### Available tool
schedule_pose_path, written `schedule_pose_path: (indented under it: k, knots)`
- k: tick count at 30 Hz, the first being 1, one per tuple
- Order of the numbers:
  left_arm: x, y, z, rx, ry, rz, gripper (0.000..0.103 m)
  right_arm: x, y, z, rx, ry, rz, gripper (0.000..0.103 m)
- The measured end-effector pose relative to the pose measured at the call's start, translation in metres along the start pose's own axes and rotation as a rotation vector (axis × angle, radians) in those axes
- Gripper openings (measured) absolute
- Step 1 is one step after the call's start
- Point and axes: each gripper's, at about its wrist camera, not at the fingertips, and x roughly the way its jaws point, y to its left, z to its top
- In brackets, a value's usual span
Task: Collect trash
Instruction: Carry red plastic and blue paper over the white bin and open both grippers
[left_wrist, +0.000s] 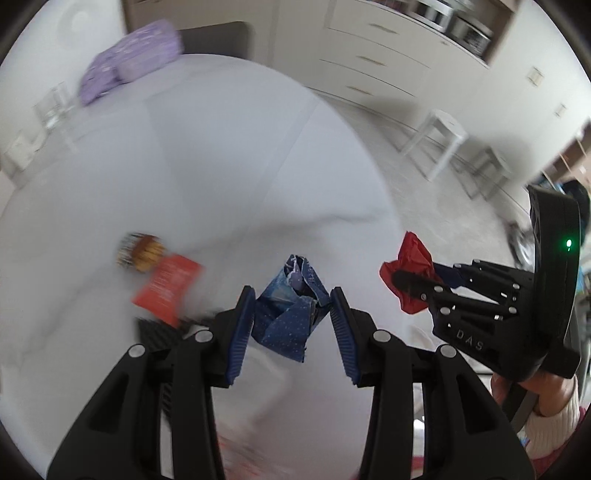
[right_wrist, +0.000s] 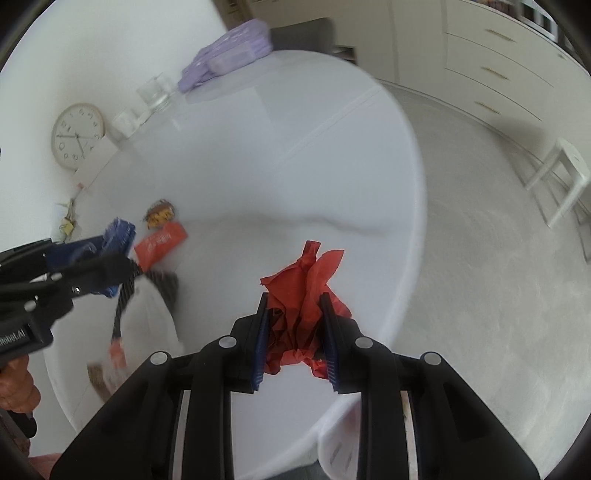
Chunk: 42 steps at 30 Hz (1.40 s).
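My left gripper (left_wrist: 291, 295) is shut on a crumpled blue wrapper (left_wrist: 291, 314) and holds it above the white round table (left_wrist: 184, 166). Just to its right, my right gripper (left_wrist: 410, 284) is shut on a crumpled red paper (left_wrist: 412, 254). In the right wrist view the red paper (right_wrist: 306, 280) bulges up between the blue pads of the right gripper (right_wrist: 294, 299). The left gripper (right_wrist: 114, 258) comes in from the left with the blue wrapper (right_wrist: 118, 230). On the table lie a red packet (right_wrist: 160, 245) and a gold-wrapped biscuit pack (right_wrist: 159, 214).
A purple pouch (right_wrist: 229, 51) and a clear glass (right_wrist: 155, 92) stand at the table's far side, a round clock (right_wrist: 77, 134) leans by the wall. A white bag with a dark rope handle (right_wrist: 125, 306) sits near the left gripper. A white stool (left_wrist: 439, 140) stands on the floor.
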Motion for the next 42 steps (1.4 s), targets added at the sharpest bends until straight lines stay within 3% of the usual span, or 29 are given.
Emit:
schedule_pose_path:
  k: [6, 13, 20, 27, 28, 30, 31, 32, 36, 42]
  knots:
    - [0.005, -0.091, -0.032, 0.122, 0.056, -0.125, 0.041, -0.057, -0.053, -0.072, 0.115, 0.013, -0.066, 0.026]
    - [0.022, -0.175, -0.058, 0.261, 0.099, -0.163, 0.041, -0.111, -0.126, -0.152, 0.255, 0.025, -0.138, 0.028]
    - [0.042, -0.238, -0.079, 0.34, 0.137, -0.145, 0.041, -0.132, -0.174, -0.191, 0.326, 0.016, -0.14, 0.028]
    - [0.049, -0.259, -0.089, 0.342, 0.161, -0.118, 0.042, -0.137, -0.192, -0.198, 0.308, 0.018, -0.11, 0.028]
    - [0.049, -0.26, -0.089, 0.338, 0.162, -0.114, 0.043, -0.137, -0.194, -0.198, 0.303, 0.018, -0.105, 0.028]
    - [0.05, -0.261, -0.09, 0.324, 0.174, -0.103, 0.059, -0.136, -0.194, -0.197, 0.294, 0.022, -0.097, 0.028]
    - [0.051, -0.259, -0.088, 0.315, 0.178, -0.094, 0.076, -0.137, -0.195, -0.197, 0.291, 0.023, -0.095, 0.028]
    - [0.05, -0.26, -0.088, 0.307, 0.171, -0.082, 0.081, -0.137, -0.196, -0.197, 0.286, 0.024, -0.09, 0.028]
    - [0.044, -0.261, -0.09, 0.296, 0.165, -0.06, 0.091, -0.136, -0.197, -0.195, 0.27, 0.029, -0.082, 0.03]
    - [0.038, -0.258, -0.088, 0.263, 0.149, -0.032, 0.094, -0.129, -0.199, -0.195, 0.262, 0.045, -0.072, 0.03]
